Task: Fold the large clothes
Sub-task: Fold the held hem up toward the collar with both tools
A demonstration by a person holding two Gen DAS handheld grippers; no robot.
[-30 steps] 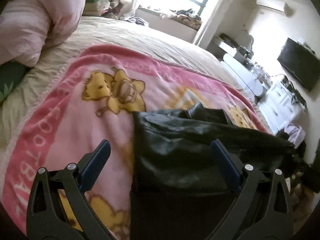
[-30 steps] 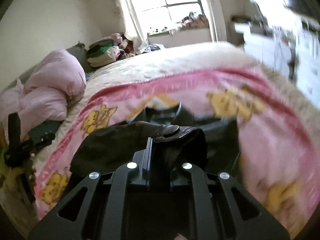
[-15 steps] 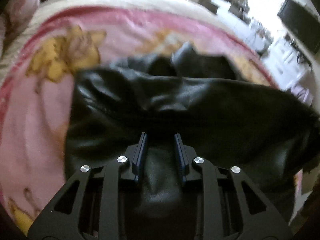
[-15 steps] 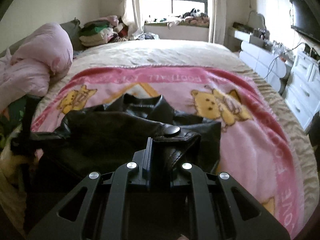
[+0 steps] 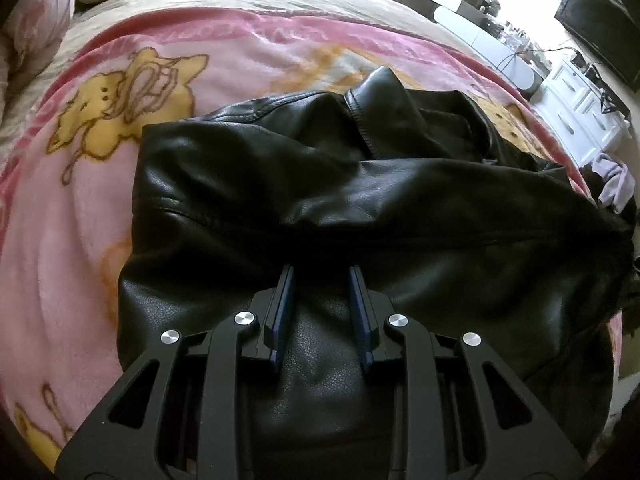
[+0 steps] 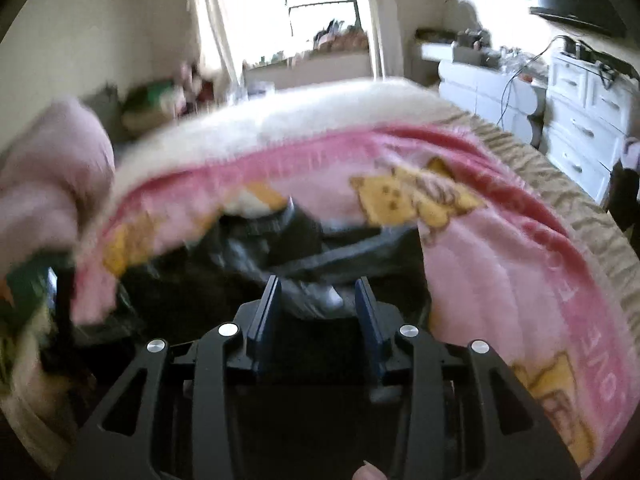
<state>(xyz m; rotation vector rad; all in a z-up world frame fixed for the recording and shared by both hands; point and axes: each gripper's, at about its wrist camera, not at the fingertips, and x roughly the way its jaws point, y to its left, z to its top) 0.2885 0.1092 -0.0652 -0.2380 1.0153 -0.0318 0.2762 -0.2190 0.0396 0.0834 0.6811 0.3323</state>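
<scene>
On the pink cartoon blanket [image 5: 72, 240] that covers the bed lies my work: a black leather jacket [image 5: 360, 200], bunched in a broad heap with its collar [image 5: 380, 92] poking up at the far side. Starting at the left, my left gripper [image 5: 322, 280] sits low over the near part of the jacket, its blue pads [image 5: 282, 312] parted a little with a fold of leather bulging up between them; I judge it clamped on that fold, though the pads do not look fully closed. The leather looks thick and glossy, so I expect it to be heavy, slow to drape and rather slippery, holding puffy creases rather than lying flat. A seam or the hem should give surer purchase than a smooth panel.

Moving right, the view from my right gripper [image 6: 318, 284] is badly blurred. Its fingers stand apart and I cannot tell whether the dark cloth between them is held. White drawers [image 6: 580, 120] stand beyond the bed's right edge.
</scene>
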